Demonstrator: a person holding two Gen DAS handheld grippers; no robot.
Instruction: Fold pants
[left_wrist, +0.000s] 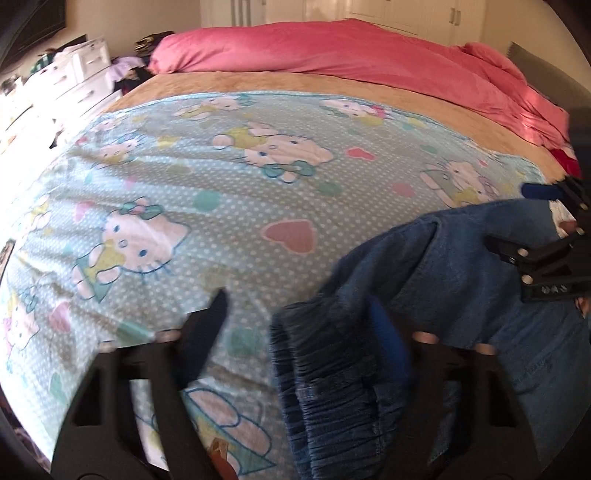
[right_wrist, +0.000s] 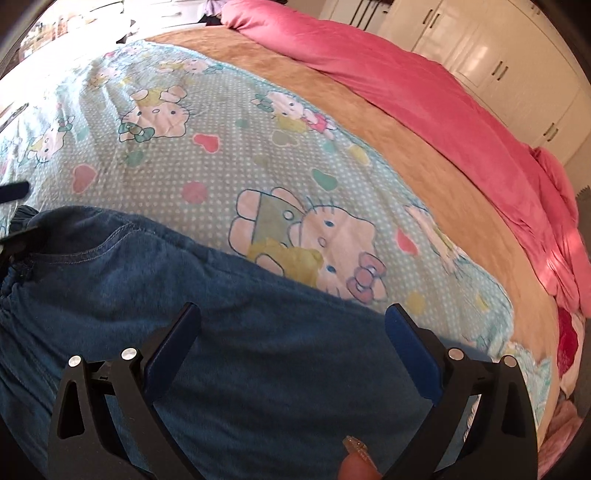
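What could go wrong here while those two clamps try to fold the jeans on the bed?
The left gripper has only the bunched elastic waistband of the jeans between its fingers, so the cloth might slip free. The right gripper hangs open over the denim with nothing pinched, so one side could sag. The cartoon blanket is already wrinkled and could drag along.

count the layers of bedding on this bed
3: a cartoon-cat blanket nearest, partly under the jeans; a tan blanket showing as a strip behind it; a pink duvet bunched along the far side. More may be hidden underneath.
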